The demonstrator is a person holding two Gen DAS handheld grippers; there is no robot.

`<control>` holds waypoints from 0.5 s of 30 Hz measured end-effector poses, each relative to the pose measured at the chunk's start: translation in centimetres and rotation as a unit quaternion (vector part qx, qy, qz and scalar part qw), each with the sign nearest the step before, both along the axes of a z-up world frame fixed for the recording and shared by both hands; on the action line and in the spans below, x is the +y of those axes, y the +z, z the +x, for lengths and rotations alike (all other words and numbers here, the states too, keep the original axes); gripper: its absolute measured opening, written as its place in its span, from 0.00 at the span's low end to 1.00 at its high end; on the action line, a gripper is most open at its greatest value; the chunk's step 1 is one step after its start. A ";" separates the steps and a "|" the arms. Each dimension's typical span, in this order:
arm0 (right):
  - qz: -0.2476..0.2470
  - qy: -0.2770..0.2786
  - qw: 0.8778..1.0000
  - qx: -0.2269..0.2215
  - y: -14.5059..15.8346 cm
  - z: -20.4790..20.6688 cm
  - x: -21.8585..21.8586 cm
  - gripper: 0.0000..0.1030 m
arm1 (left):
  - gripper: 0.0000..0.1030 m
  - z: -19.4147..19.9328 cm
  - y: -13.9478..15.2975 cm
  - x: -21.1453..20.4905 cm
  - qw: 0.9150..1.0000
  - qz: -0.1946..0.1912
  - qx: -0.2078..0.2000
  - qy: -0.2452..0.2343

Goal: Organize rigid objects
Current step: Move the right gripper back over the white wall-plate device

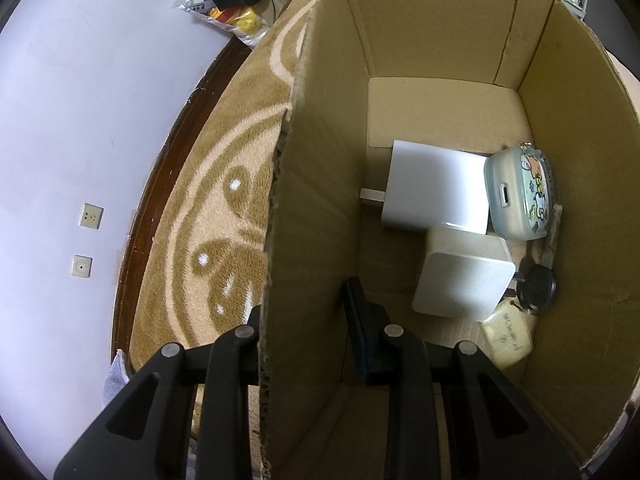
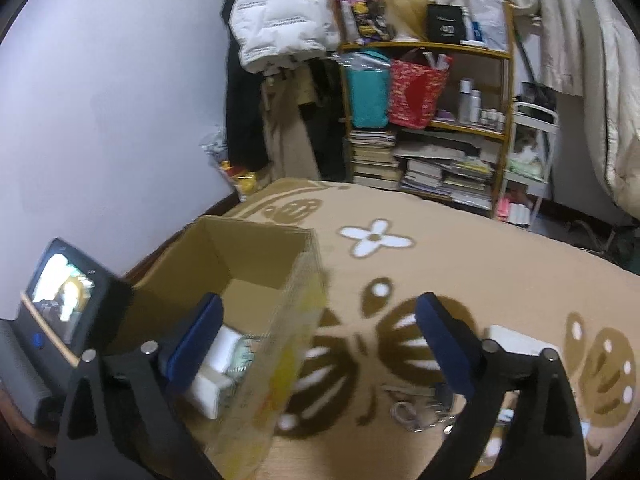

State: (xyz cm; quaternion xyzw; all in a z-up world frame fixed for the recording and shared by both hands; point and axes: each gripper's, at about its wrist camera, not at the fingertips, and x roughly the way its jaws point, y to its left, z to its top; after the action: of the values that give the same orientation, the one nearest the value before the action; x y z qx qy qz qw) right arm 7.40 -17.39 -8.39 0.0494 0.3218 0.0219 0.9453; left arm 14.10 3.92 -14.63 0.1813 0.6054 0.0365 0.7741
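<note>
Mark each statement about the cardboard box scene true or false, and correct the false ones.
1. The left gripper is clamped on the cardboard box wall. True.
2. The box is empty. False: a white box, a cartoon-printed case and other small things lie inside.
3. The right gripper is open and holds nothing. True.
4. The box stands on a bare wooden floor. False: it stands on a tan patterned blanket.
5. A bookshelf stands in the background. True.
</note>
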 end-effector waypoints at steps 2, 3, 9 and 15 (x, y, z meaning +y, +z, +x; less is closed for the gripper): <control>-0.001 -0.016 1.000 0.008 -0.4 0.3 -1.1 1.00 | 0.26 0.0 0.0 0.1 1.000 0.000 0.000 0.000; 0.001 -0.023 1.000 0.014 -0.6 0.5 -1.8 1.00 | 0.26 0.0 -0.1 0.1 1.000 0.000 0.000 0.000; 0.008 -0.077 0.996 0.039 -2.4 1.3 -5.8 1.00 | 0.26 -0.1 -0.1 -0.1 1.000 0.005 -0.001 -0.003; 0.004 -0.118 0.991 0.059 -3.7 1.8 -9.1 1.00 | 0.26 -0.2 -0.1 -0.2 1.000 0.005 -0.001 -0.004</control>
State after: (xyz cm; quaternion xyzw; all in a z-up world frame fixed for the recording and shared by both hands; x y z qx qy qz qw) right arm 9.15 -26.48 -12.08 0.0923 0.3691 -0.0914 0.9203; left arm 13.95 3.74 -14.75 0.1874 0.6035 0.0369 0.7742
